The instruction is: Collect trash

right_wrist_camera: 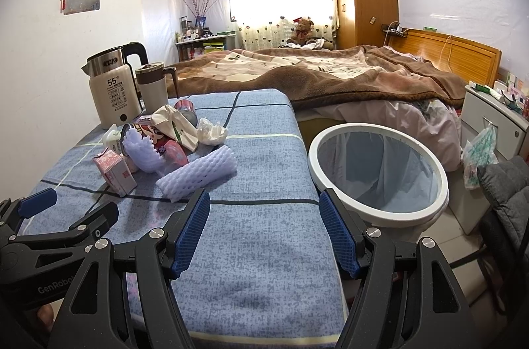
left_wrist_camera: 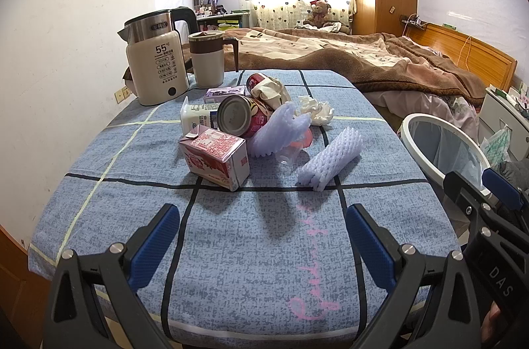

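A pile of trash lies mid-table: a pink milk carton (left_wrist_camera: 216,159), a red can (left_wrist_camera: 239,117), two lilac foam fruit nets (left_wrist_camera: 330,159) (left_wrist_camera: 281,131), crumpled tissue (left_wrist_camera: 315,109) and a crushed paper bag (left_wrist_camera: 269,93). The pile also shows in the right wrist view, with the nearest foam net (right_wrist_camera: 198,172) and the carton (right_wrist_camera: 115,172). A white-rimmed bin (right_wrist_camera: 377,174) with a liner stands right of the table. My left gripper (left_wrist_camera: 263,233) is open and empty near the table's front edge. My right gripper (right_wrist_camera: 264,216) is open and empty, over the table's right front, beside the bin.
A kettle (left_wrist_camera: 155,61) and a lidded mug (left_wrist_camera: 208,58) stand at the table's back left. The blue checked tablecloth (left_wrist_camera: 248,250) covers the table. A bed (right_wrist_camera: 330,74) with a brown blanket lies behind. A white cabinet (right_wrist_camera: 496,121) and a plastic bag (right_wrist_camera: 479,150) are at far right.
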Demonstrator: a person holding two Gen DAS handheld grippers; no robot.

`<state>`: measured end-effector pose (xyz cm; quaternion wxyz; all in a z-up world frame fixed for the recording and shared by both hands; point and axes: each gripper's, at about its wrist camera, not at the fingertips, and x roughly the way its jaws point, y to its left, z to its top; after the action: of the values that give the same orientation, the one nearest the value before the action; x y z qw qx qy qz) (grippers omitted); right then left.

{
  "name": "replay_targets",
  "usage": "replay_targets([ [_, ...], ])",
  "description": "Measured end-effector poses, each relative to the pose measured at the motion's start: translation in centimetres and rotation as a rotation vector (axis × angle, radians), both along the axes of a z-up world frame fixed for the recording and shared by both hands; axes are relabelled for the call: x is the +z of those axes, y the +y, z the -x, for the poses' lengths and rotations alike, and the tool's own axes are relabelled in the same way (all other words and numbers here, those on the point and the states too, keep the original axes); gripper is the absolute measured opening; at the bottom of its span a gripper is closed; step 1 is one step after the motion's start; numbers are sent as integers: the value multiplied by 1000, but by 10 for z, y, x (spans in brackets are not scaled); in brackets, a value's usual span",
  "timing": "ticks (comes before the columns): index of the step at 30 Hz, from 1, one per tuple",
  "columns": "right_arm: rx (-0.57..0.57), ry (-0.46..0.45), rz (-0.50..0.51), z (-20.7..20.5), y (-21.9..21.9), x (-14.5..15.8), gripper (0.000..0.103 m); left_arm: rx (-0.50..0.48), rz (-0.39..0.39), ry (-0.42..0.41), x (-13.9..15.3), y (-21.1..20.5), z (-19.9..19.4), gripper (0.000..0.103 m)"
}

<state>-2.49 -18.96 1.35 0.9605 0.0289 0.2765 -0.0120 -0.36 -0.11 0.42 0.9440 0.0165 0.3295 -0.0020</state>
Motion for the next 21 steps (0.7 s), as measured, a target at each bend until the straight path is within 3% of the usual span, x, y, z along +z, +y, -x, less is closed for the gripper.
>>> replay_targets([
  [21, 4, 15, -2, -5, 2, -2, 69, 20, -1, 29, -6, 8, -5, 102],
])
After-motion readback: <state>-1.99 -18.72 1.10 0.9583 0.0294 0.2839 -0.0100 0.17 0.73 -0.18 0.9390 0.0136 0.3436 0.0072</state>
